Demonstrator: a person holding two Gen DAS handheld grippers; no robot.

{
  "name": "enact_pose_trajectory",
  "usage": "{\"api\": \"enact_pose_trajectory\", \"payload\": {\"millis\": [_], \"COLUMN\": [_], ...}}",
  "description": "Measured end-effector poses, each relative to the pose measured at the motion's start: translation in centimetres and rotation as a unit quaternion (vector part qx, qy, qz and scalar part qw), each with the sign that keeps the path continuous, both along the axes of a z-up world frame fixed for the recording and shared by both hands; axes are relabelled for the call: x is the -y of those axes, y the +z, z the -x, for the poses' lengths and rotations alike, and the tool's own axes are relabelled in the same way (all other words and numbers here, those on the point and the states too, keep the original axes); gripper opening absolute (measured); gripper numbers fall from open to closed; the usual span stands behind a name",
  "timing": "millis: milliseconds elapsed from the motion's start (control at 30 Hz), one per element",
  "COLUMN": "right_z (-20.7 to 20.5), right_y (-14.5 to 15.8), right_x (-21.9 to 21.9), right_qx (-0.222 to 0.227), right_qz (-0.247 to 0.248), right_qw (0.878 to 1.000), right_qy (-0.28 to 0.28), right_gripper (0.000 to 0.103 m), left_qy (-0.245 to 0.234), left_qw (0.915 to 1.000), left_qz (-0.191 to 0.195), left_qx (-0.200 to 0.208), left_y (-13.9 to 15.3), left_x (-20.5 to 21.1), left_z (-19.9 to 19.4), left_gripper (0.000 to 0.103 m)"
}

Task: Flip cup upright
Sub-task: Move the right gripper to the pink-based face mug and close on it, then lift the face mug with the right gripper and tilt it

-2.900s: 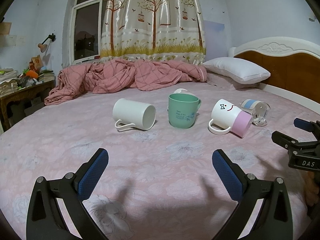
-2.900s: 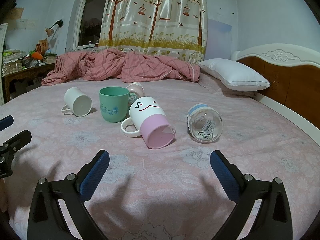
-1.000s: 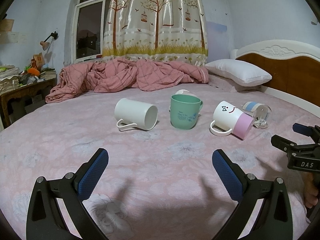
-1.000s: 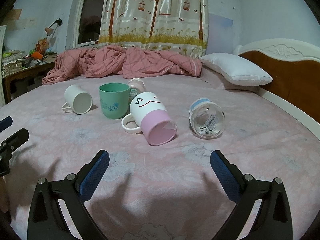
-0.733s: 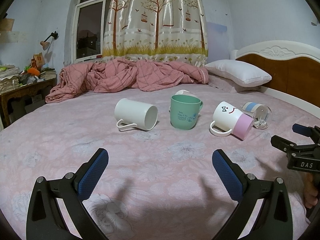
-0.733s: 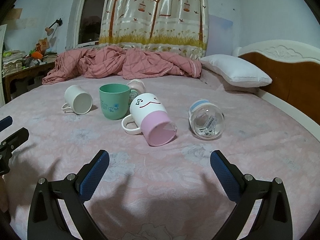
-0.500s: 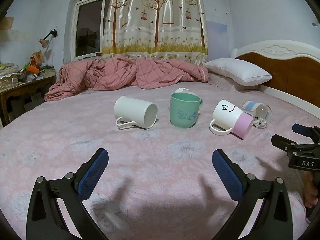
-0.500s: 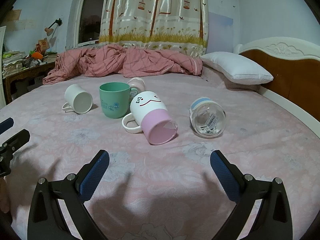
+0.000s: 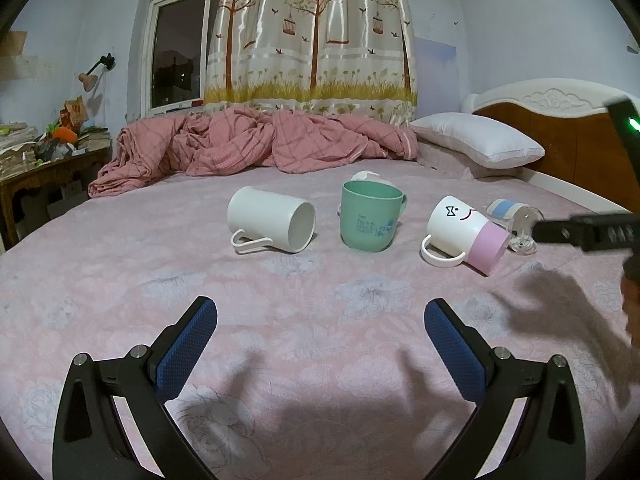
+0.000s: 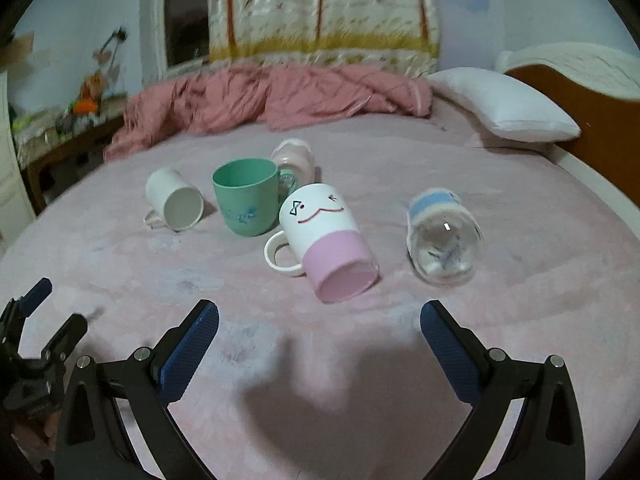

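Note:
Several cups lie on a pink bedspread. A white and pink face mug (image 10: 326,240) (image 9: 464,236) lies on its side, mouth toward me, just ahead of my open, empty right gripper (image 10: 319,340). A clear glass with a blue band (image 10: 442,242) (image 9: 516,222) lies on its side to its right. A green cup (image 10: 246,198) (image 9: 370,216) stands upright. A white mug (image 10: 174,204) (image 9: 272,224) lies on its side at the left. A pale pink cup (image 10: 294,158) lies behind the green one. My left gripper (image 9: 320,344) is open and empty, well short of the cups.
A crumpled pink blanket (image 9: 256,144) and a white pillow (image 9: 476,140) lie at the far side of the bed. A wooden headboard (image 9: 560,136) stands at the right. A cluttered wooden desk (image 9: 44,160) stands at the left.
My right gripper has risen and moved forward toward the face mug, its view now blurred and looking down more. In the left view it has moved up at the right edge. The cups have not moved.

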State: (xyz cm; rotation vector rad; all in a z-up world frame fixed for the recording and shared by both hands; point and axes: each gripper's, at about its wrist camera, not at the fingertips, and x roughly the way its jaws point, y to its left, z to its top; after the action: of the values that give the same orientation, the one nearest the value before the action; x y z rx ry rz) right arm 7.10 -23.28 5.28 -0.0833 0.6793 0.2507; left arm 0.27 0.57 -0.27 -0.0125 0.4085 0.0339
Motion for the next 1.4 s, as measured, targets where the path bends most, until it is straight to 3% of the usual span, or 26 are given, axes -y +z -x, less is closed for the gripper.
{"api": "enact_pose_trajectory", "payload": {"millis": [233, 533, 700, 767, 800, 933, 1100, 1233, 1400], "right_z": [-6.7, -15.2, -17.0, -17.6, -17.8, -17.3, -14.2, -10.9, -8.1], "right_y": [0.2, -4.1, -6.6, -6.9, -6.9, -6.1, -2.9, -1.3, -1.9], "right_x": [-3.2, -4.3, -5.3, -5.1, -4.9, -3.9, -2.6, -2.3, -3.6], "right_qx": [-0.058, -0.15, -0.162, -0.167, -0.17, -0.173, -0.172, -0.215, -0.25], "right_qz": [0.064, 0.087, 0.13, 0.118, 0.108, 0.077, 0.02, -0.019, -0.057], "right_qw": [0.996, 0.985, 0.978, 0.979, 0.979, 0.982, 0.985, 0.976, 0.966], "right_qy": [0.034, 0.023, 0.027, 0.022, 0.02, 0.0, -0.022, -0.029, -0.032], "right_gripper": [0.099, 0.091, 0.09, 0.079, 0.079, 0.078, 0.078, 0.078, 0.078], "left_qy": [-0.008, -0.018, -0.021, -0.021, -0.02, -0.019, -0.018, -0.016, -0.015], "left_qw": [0.9998, 0.9994, 0.999, 0.999, 0.999, 0.9995, 0.9994, 0.9995, 0.9997], "left_qz": [0.016, 0.023, 0.033, 0.033, 0.032, 0.023, 0.025, 0.023, 0.018], "left_qx": [-0.011, -0.016, -0.023, -0.023, -0.023, -0.014, -0.016, -0.014, -0.009], "left_y": [0.0, -0.2, -0.4, -0.4, -0.4, -0.5, -0.7, -0.7, -0.7], "left_x": [-0.4, -0.4, -0.7, -0.7, -0.7, -0.5, -0.6, -0.4, -0.2], "left_z": [-0.4, -0.8, -1.2, -1.2, -1.2, -1.1, -1.1, -1.1, -1.0], "left_gripper": [0.103, 0.103, 0.103, 0.103, 0.103, 0.103, 0.103, 0.103, 0.103]}}
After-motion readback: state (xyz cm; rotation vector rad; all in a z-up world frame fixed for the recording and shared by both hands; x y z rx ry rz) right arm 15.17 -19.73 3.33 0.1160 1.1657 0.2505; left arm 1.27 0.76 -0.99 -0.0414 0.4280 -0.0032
